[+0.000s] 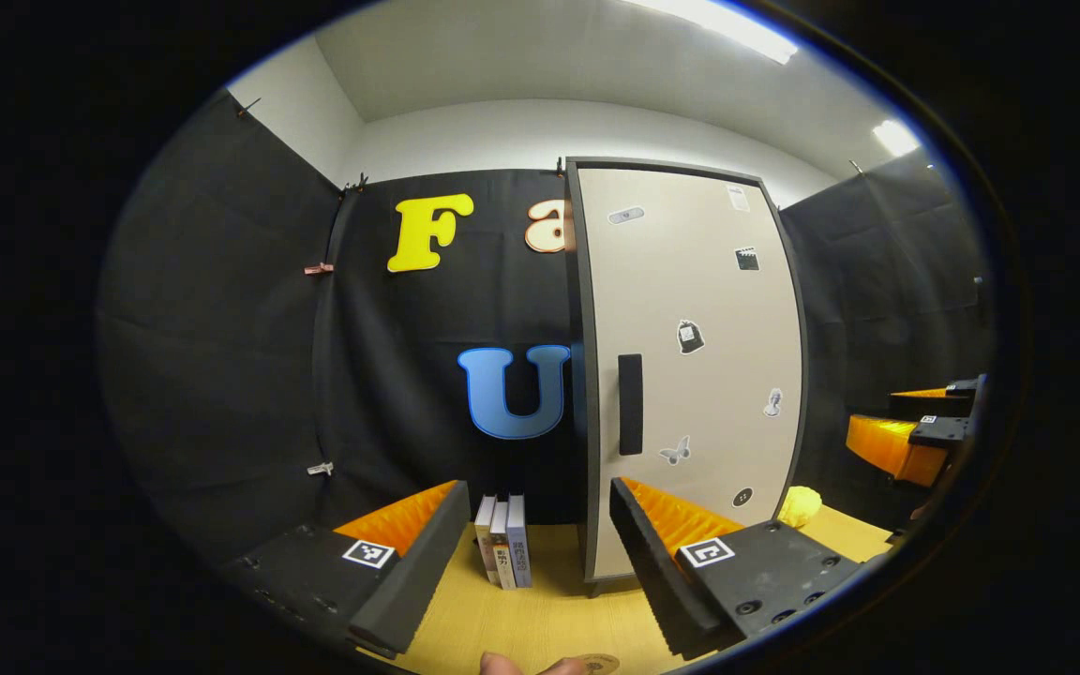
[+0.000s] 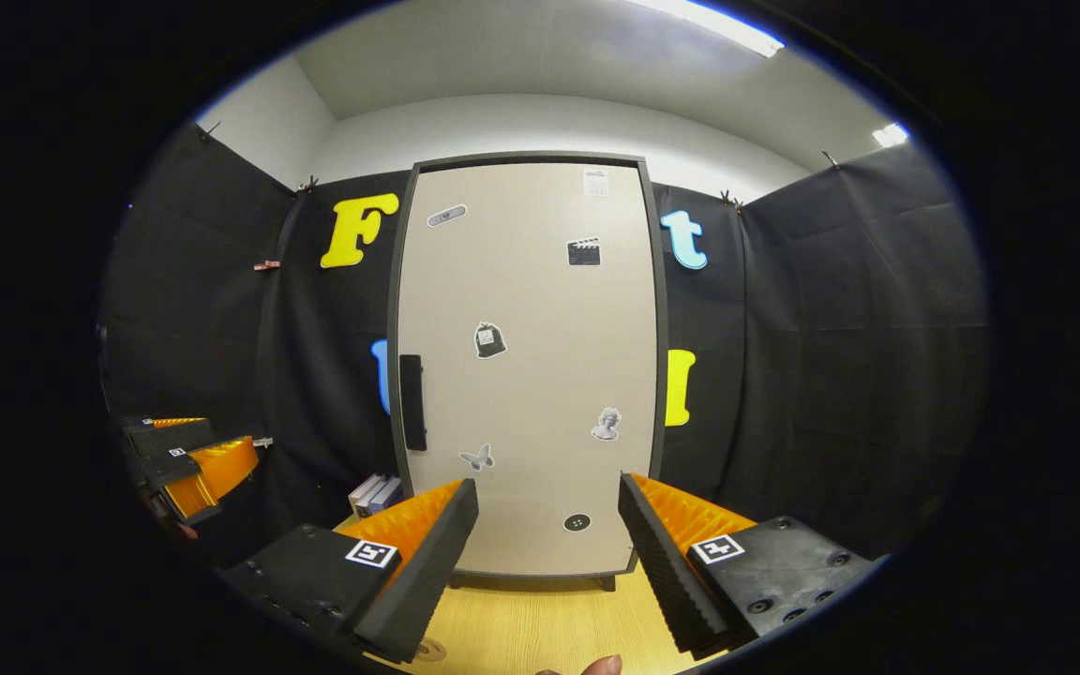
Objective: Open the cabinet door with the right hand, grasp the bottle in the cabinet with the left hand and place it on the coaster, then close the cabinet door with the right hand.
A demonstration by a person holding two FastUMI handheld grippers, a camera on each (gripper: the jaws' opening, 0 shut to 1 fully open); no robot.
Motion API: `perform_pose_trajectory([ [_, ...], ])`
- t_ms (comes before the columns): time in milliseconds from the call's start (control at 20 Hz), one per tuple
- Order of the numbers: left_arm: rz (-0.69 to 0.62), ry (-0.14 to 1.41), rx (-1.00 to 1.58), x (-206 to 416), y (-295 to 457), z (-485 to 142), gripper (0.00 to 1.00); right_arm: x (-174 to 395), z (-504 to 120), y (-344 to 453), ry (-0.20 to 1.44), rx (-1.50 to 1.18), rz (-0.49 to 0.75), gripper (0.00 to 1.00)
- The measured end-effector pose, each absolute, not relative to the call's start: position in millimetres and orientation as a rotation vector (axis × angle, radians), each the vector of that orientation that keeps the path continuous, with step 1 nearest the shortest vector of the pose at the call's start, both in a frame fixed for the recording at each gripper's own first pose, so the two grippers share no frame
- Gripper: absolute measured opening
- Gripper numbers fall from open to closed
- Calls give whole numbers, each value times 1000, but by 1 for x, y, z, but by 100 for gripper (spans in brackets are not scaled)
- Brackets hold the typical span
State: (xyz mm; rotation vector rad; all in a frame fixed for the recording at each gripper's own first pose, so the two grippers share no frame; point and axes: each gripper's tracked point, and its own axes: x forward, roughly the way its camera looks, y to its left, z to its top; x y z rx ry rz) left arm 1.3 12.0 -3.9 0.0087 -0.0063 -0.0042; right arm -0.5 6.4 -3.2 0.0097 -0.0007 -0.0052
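The cabinet (image 2: pixel 526 375) stands upright on the wooden table with its beige, sticker-covered door closed and a dark vertical handle (image 2: pixel 412 401) on the door's left side. The bottle is hidden behind the door. My right gripper (image 2: pixel 549 483) is open and faces the door's lower middle, short of it. My left gripper (image 1: pixel 537 506) is open too, aimed at the cabinet's (image 1: pixel 690 366) left edge, with the handle (image 1: pixel 630 403) just to its right. A round coaster (image 1: pixel 596 664) lies on the table near the bottom edge, also as coaster (image 2: pixel 427 649).
Three books (image 1: pixel 502 539) stand upright left of the cabinet. A yellow lump (image 1: pixel 800 506) sits on the table by the cabinet's right foot. The right gripper (image 1: pixel 877 417) shows far right, the left gripper (image 2: pixel 221 436) far left. A fingertip (image 1: pixel 501 664) pokes in below.
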Motion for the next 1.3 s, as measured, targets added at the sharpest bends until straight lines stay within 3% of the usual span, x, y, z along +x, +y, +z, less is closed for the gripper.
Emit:
perform_pose_trajectory([
  [550, 0, 8, -7, 3, 27, -18, 95, 27, 6, 43, -21, 13, 52, 98],
  [1300, 20, 55, -35, -10, 64, -59, 95, 175, -3, 149, -18, 45, 139, 98],
])
